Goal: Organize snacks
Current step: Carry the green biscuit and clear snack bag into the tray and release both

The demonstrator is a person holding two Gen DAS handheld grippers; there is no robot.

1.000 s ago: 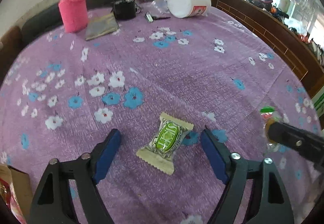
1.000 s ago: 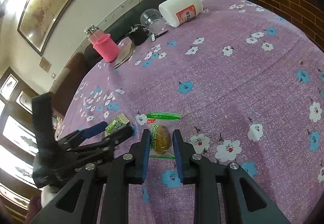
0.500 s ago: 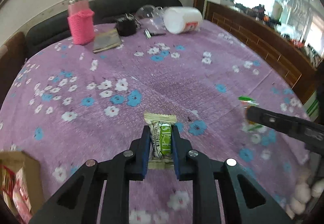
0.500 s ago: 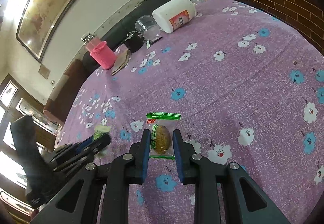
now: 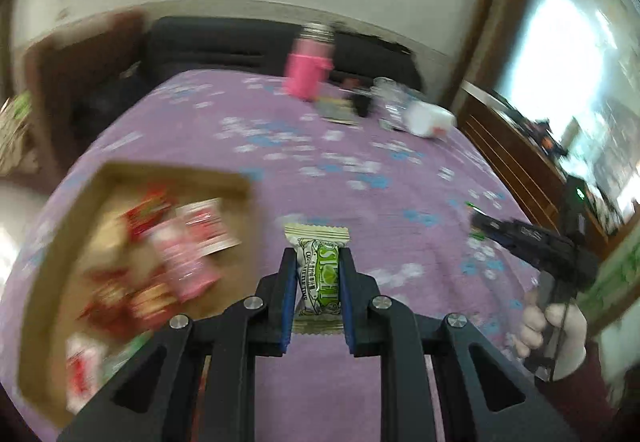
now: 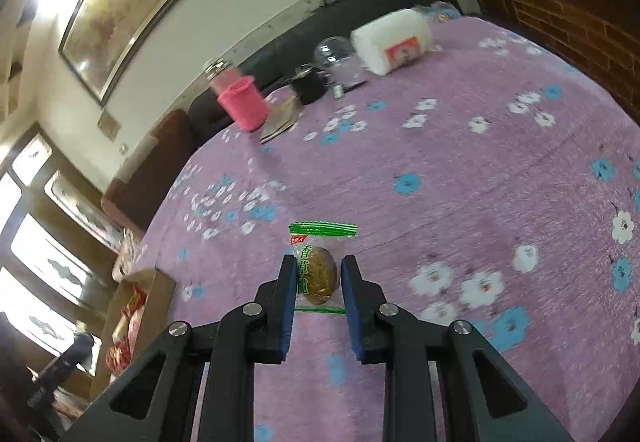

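A green-and-cream candy (image 5: pixel 318 274) stands upright, pinched at its sides, lifted just right of the cardboard box (image 5: pixel 52 250) of red snack packs. A clear packet with a brown snack (image 6: pixel 319 269) is likewise pinched upright.

I count two grippers, left (image 5: pixel 318 282) and right (image 6: pixel 319 278), each with one wrapped snack: green-label (image 5: pixel 318 274), brown (image 6: pixel 318 274). One cardboard box (image 5: pixel 72 226), one pink bottle (image 6: pixel 242 108), one white jar (image 6: pixel 392 40).

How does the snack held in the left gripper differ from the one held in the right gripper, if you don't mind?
The left snack has an opaque cream wrapper with a green label; the right snack has a clear wrapper with green edges, showing a brown oval piece. The left's ends are serrated, the right's straight. Both are gripped across their middle.
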